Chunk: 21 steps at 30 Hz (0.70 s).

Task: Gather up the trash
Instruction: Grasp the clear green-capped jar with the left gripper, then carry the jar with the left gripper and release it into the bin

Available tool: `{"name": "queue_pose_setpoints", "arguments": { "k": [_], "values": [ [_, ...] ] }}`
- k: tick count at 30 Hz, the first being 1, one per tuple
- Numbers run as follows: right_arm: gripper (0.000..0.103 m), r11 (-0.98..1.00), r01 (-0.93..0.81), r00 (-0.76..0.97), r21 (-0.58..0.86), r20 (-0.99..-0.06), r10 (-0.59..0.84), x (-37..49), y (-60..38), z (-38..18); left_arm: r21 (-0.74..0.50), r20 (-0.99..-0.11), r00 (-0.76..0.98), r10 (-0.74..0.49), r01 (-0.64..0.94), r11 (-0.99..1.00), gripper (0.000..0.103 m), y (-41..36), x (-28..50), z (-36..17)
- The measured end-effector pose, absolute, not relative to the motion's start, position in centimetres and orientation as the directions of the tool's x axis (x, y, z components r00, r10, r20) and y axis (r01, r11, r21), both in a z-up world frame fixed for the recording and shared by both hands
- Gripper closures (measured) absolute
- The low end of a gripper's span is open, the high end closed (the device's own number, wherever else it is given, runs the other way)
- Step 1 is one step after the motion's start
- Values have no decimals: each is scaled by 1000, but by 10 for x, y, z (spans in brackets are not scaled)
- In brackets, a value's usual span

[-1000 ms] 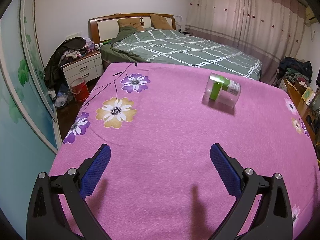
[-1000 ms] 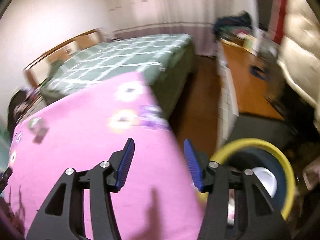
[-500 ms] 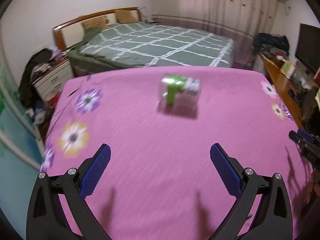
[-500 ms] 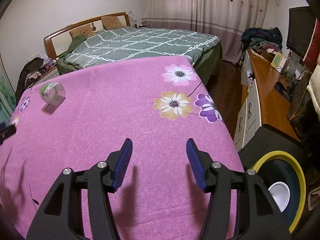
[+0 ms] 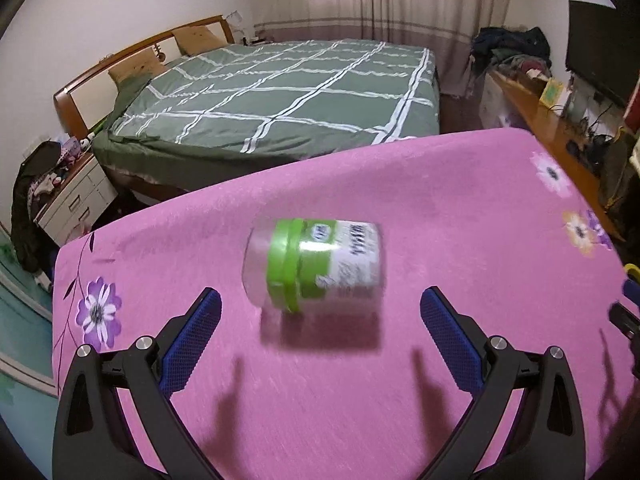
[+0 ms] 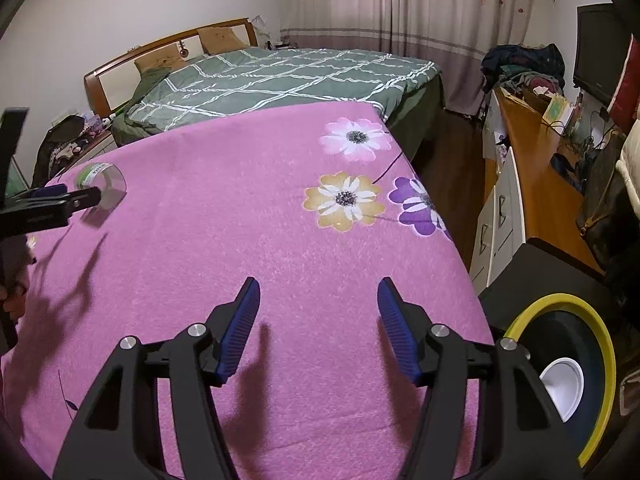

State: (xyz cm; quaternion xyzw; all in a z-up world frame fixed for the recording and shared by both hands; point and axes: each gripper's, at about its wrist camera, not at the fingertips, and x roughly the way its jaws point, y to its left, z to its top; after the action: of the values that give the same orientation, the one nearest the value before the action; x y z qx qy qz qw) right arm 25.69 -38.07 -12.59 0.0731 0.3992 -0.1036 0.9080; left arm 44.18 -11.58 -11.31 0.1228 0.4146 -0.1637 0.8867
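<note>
The left gripper [image 5: 320, 310] has black plastic arms with silver round screws, and its fingers [image 5: 192, 338] carry blue textured pads. The right gripper [image 6: 318, 320] looks the same, with ribbed blue pads [image 6: 240, 326].

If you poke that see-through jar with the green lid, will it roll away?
Probably. The clear round plastic jar with the green lid lies on its side on the pink flowered blanket, so it could roll. It looks empty, likely light; the fuzzy blanket may slow it.

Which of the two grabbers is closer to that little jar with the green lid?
Left. The left gripper is open just short of the jar lying on the pink blanket. The right gripper is open far across the blanket, near the yellow-rimmed bin.
</note>
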Motion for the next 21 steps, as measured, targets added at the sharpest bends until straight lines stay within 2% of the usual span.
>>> {"name": "queue_pose_setpoints", "arguments": {
  "k": [9,10,16,21],
  "values": [
    [41,968,245,649,56,-751,-121,259,-382,-128,12,-790,568,-232,392,920,5,-112,478,-127],
    [41,968,245,648,57,-752,-120,259,-381,-129,8,-790,565,-237,396,918,6,-112,480,-127],
    [41,969,238,645,62,-757,-109,260,-381,-130,-12,-798,543,-262,420,907,32,-112,484,-129],
    [41,969,237,646,65,-756,-107,261,-381,-130,12,-795,550,-256,437,899,33,-115,466,-125]
  ]
}}
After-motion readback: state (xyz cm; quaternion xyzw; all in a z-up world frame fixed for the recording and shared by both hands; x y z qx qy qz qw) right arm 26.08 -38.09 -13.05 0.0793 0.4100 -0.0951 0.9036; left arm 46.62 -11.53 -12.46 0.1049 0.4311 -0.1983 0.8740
